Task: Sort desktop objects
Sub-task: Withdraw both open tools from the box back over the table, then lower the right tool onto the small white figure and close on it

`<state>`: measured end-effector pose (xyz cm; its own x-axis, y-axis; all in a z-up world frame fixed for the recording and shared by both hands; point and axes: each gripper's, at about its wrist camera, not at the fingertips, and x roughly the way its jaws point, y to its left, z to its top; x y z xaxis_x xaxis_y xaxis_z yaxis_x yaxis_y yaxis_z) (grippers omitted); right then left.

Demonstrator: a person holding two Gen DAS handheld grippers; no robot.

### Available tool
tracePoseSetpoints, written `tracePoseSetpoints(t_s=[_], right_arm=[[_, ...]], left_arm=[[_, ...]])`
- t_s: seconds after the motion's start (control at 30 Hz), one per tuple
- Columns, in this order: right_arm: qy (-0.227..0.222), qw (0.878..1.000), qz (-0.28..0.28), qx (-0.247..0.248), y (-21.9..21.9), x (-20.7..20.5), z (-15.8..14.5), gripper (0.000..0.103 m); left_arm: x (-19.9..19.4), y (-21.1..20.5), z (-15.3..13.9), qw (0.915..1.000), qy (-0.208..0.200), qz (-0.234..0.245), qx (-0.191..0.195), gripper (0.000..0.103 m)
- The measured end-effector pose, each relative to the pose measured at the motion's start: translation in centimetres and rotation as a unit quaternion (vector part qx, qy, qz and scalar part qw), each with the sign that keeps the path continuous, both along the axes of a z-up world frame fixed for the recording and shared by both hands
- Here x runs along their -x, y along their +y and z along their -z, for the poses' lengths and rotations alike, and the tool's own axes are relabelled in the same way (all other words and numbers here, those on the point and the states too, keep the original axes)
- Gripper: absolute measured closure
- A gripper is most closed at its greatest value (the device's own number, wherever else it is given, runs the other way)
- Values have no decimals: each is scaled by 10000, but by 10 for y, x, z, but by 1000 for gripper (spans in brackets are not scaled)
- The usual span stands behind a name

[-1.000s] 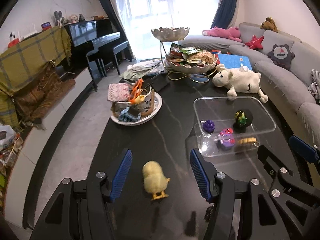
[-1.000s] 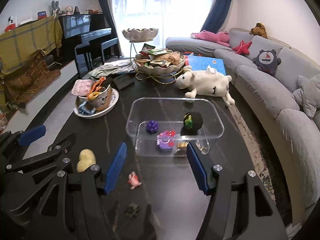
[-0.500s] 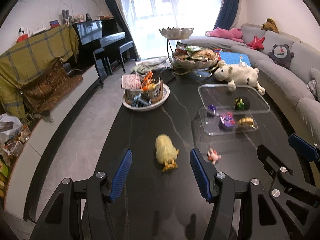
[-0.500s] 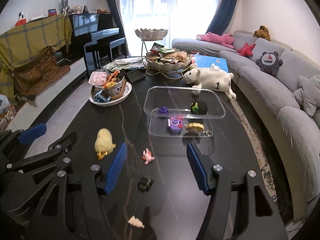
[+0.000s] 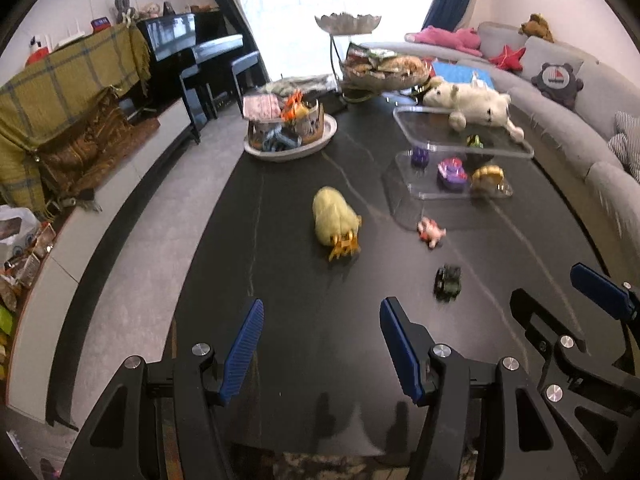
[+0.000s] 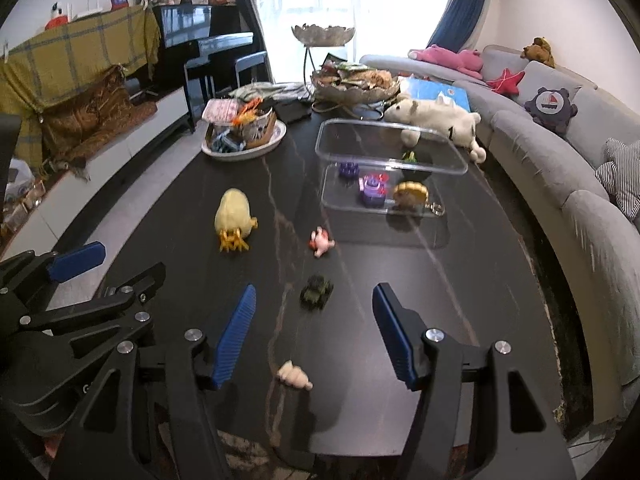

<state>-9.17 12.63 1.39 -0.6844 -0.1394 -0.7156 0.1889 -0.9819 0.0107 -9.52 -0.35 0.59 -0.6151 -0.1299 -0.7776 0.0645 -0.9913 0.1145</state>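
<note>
yellow chick ahead of spread left tongs, well apart

Both wrist cameras sit low at the near table end, facing its length toward the window; left view offset leftward; both share yellow chick, clear bin.
</note>
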Motion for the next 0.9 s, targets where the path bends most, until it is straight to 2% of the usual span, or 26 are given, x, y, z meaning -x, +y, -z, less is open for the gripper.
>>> tracePoseSetpoints(t_s=[0.23,0.43,0.9], right_arm=[[-532,9982,-166,230,4,-3,32,47],[-813,9964,-215,140,1,-5,56,47],[-1211,9921,-305,101,-2,8,93,48]], left_arm=[[-9,1,25,9996,-245,23,165,46],[-10,-1,49,9983,-555,25,164,46],[1,-4,86,9944,-1034,10,194,46]])
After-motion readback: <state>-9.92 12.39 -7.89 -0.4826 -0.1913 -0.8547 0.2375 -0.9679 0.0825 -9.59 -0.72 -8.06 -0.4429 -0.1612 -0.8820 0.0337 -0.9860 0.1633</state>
